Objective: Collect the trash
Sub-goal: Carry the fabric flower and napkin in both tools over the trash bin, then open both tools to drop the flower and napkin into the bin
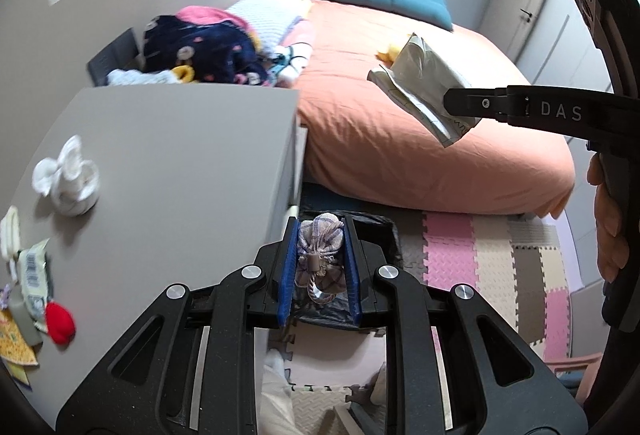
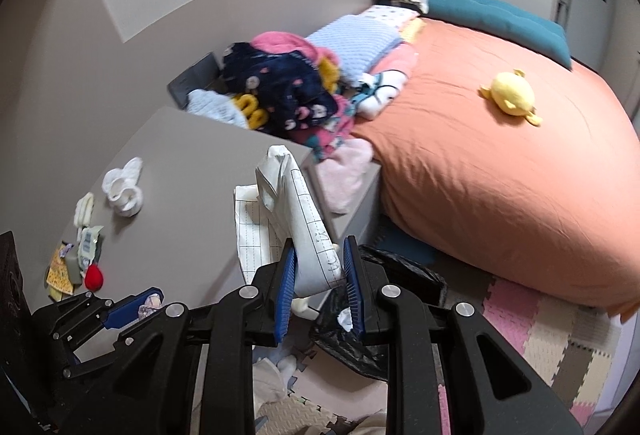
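Note:
My left gripper [image 1: 320, 231] is shut on a small lilac checked cloth pouch [image 1: 320, 255] with a drawstring, held above a black trash bag [image 1: 380, 231] on the floor. My right gripper [image 2: 319, 255] is shut on a crumpled sheet of gridded white paper [image 2: 296, 219]; in the left wrist view the paper [image 1: 420, 75] hangs over the bed. The left gripper [image 2: 132, 305] shows in the right wrist view at lower left. The trash bag [image 2: 352, 339] lies open below the right gripper's fingers.
A grey dresser top [image 1: 168, 163] holds a white sock bundle [image 1: 68, 183], a red ball [image 1: 60, 321] and wrappers [image 1: 32, 271]. An orange bed [image 2: 500, 175] carries clothes [image 2: 280, 91] and a yellow plush duck [image 2: 512, 99]. Foam mats [image 1: 480, 267] cover the floor.

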`<state>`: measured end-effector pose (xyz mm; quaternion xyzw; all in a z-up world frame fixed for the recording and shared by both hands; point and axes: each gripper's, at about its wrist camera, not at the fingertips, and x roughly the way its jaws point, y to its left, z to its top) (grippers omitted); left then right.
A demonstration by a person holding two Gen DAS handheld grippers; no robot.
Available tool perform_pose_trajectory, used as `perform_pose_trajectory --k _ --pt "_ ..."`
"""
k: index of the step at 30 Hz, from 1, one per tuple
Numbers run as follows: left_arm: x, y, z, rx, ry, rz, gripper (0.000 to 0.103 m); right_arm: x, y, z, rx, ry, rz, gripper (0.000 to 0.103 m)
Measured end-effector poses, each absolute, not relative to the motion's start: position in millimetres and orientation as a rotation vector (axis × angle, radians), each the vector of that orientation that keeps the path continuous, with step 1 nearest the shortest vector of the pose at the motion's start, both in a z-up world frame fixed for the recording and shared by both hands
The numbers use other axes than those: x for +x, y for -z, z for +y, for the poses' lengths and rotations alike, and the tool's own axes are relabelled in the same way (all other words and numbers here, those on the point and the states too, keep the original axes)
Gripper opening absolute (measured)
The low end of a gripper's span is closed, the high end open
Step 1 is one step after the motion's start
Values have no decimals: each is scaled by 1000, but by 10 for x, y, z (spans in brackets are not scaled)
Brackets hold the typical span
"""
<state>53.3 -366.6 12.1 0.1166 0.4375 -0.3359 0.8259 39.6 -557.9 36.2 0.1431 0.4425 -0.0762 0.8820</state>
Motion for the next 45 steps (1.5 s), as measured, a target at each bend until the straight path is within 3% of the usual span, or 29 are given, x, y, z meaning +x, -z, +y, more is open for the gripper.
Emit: perform_pose_trajectory --k 20,24,25,27,28,29,45 --pt "512 185 -4466 343 805 1018 23 142 -30 -6479 400 389 973 26" --pt "549 252 -4529 356 787 1039 23 202 76 -6574 412 430 993 33" --pt "578 272 -4547 366 776 1047 35 230 102 -6610 411 449 1000 36" --pt "636 295 -4575 378 740 1059 61 269 119 -6669 405 479 997 59" --pt "652 298 -4578 379 729 1058 80 287 118 -6692 393 502 995 62" --pt "666 296 -4578 375 723 1057 91 299 115 -6712 386 519 994 65" --pt "729 258 -4443 359 727 1052 92 392 5 -6572 368 511 976 68"
